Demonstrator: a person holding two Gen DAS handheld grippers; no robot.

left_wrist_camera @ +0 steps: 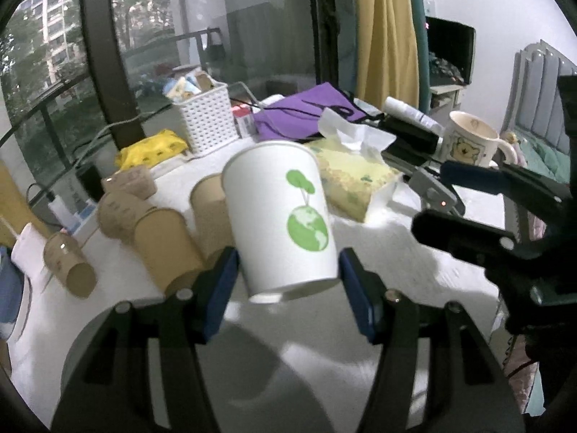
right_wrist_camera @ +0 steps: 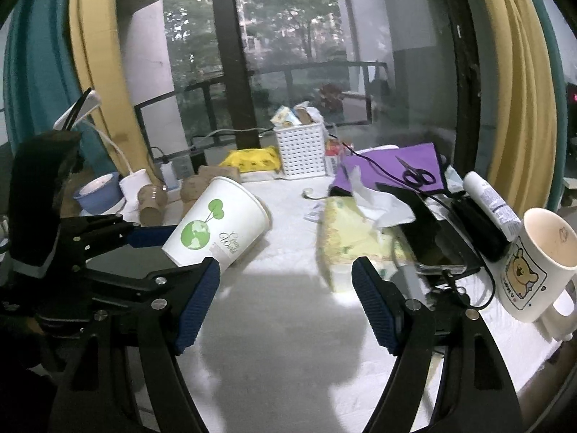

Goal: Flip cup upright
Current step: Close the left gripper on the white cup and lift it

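White paper with a green globe-and-tree print makes up the cup (left_wrist_camera: 279,222), which in the left wrist view sits between the blue pads of the left gripper (left_wrist_camera: 288,281), lifted clear of the white table (left_wrist_camera: 414,270) and tipped, its wide mouth up and away and its narrow base low toward the camera. Both pads press the cup's lower sides, so that gripper is clamped on it. Behind the cup lie brown cardboard tubes (left_wrist_camera: 162,241), a white lattice basket (left_wrist_camera: 209,122), a yellow packet (left_wrist_camera: 155,149), a tissue pack (left_wrist_camera: 355,180) with a tissue standing out of it, a purple cloth (left_wrist_camera: 303,112) and a bear-printed mug (left_wrist_camera: 472,140). The right gripper (left_wrist_camera: 476,209) reaches in from the right edge, its dark fingers apart and clear of the cup. In the right wrist view the right gripper (right_wrist_camera: 286,288) stands open over bare table (right_wrist_camera: 281,324), holding nothing. The cup (right_wrist_camera: 218,222) shows at left, leaning with its mouth up and to the right, held near its base by the left gripper (right_wrist_camera: 151,252) coming in from the left edge. Farther back are the basket (right_wrist_camera: 301,151), the tissue pack (right_wrist_camera: 349,234), black scissors (right_wrist_camera: 416,175) on the purple cloth (right_wrist_camera: 389,160), and the mug (right_wrist_camera: 537,263) at the right.
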